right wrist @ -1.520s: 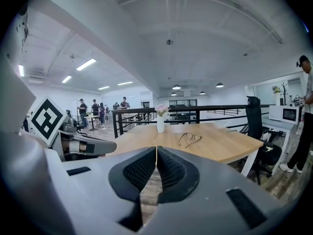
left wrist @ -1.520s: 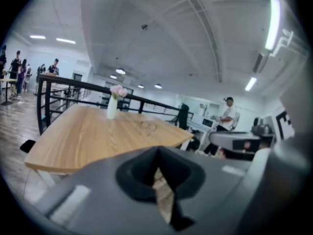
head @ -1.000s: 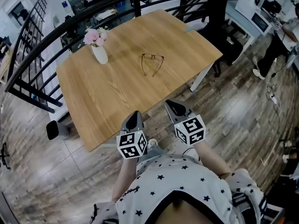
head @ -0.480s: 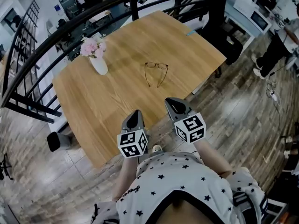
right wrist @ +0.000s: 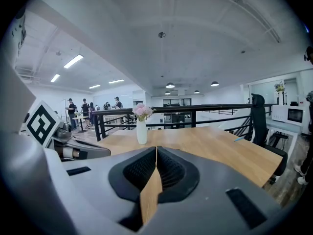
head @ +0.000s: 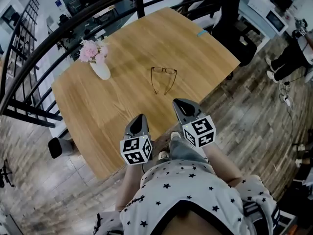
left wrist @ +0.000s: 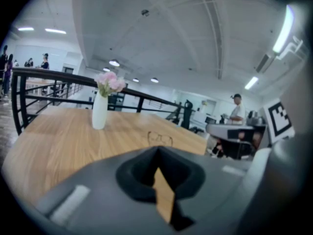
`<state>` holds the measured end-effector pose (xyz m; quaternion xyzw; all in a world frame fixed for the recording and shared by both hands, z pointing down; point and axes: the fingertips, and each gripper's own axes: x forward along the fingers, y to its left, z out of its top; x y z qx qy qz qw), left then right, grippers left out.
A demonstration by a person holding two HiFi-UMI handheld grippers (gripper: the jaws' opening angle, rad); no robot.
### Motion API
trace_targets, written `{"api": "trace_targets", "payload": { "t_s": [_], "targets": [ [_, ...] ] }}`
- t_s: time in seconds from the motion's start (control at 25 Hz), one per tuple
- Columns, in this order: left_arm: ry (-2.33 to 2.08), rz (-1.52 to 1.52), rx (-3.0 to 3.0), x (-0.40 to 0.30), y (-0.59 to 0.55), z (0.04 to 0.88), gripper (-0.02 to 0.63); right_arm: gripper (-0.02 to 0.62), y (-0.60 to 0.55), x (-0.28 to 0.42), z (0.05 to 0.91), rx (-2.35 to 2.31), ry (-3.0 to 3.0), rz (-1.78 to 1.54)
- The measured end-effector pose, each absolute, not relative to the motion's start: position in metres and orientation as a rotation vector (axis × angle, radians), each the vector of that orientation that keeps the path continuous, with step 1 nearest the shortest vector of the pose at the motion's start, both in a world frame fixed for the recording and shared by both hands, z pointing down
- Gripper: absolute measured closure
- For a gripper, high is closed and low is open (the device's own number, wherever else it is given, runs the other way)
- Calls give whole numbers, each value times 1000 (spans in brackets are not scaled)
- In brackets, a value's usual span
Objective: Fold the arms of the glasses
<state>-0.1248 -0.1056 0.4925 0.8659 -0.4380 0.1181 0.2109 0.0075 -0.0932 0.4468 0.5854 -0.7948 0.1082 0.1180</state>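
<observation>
Looking down in the head view, the glasses [head: 163, 79] lie open, arms unfolded, near the middle of the wooden table [head: 112, 111], somewhat toward its near right edge. A white vase [head: 100, 67] of pink flowers stands by the left edge. The left gripper [head: 139, 120] and right gripper [head: 180, 105] hover over the near edge, apart from the glasses, and each carries a cube with black-and-white square markers.

In the left gripper view, the left gripper [left wrist: 157, 153] is clenched on nothing. The glasses [left wrist: 160, 139] lie ahead on the table, with the vase [left wrist: 100, 110] to their left.

In the right gripper view, the right gripper [right wrist: 156, 153] is likewise clenched and empty, with the vase [right wrist: 142, 131] ahead.
</observation>
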Motion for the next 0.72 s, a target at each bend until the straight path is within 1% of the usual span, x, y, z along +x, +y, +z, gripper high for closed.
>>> {"api": "trace_targets", "payload": {
  "t_s": [0.2,0.48,0.72],
  "targets": [
    [-1242,343,2380,-109,-129,497,598,578,-123,22,455,1629,-2342,324],
    [-1283,314,2355,-76,-168,498,598,577,-173,43,468,1469,-2345,252],
    [-1345,296,2295,-62,-192,497,598,577,-214,59,478,1370,-2334,208]
  ]
}}
